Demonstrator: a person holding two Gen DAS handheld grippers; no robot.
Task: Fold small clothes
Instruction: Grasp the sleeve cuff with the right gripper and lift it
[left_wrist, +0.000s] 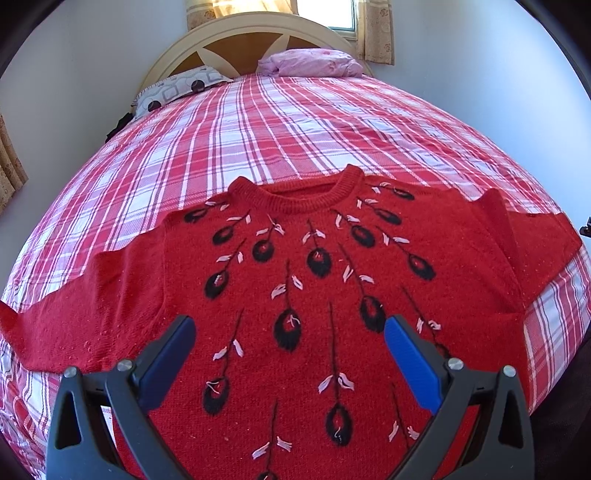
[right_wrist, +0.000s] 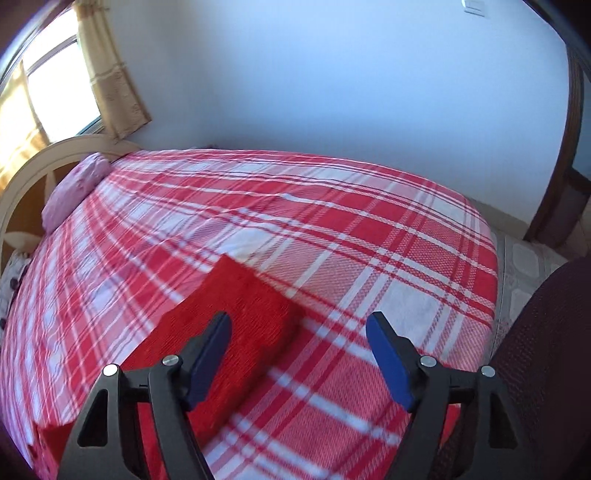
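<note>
A red knit sweater (left_wrist: 295, 266) with black and white feather embroidery lies flat, face up, on the bed, collar (left_wrist: 306, 195) pointing to the headboard and both sleeves spread sideways. My left gripper (left_wrist: 290, 328) is open and empty, hovering above the sweater's lower middle. In the right wrist view only one red sleeve (right_wrist: 240, 314) of the sweater shows, stretched over the bed cover. My right gripper (right_wrist: 299, 325) is open and empty above that sleeve's end, its left finger (right_wrist: 210, 350) over the sleeve.
The bed has a red and white plaid cover (left_wrist: 295, 125). A patterned pillow (left_wrist: 177, 88) and a pink pillow (left_wrist: 310, 62) lie by the headboard (left_wrist: 240, 37). A dark maroon fabric surface (right_wrist: 546, 354) is at the right, beside the bed edge. White walls surround the bed.
</note>
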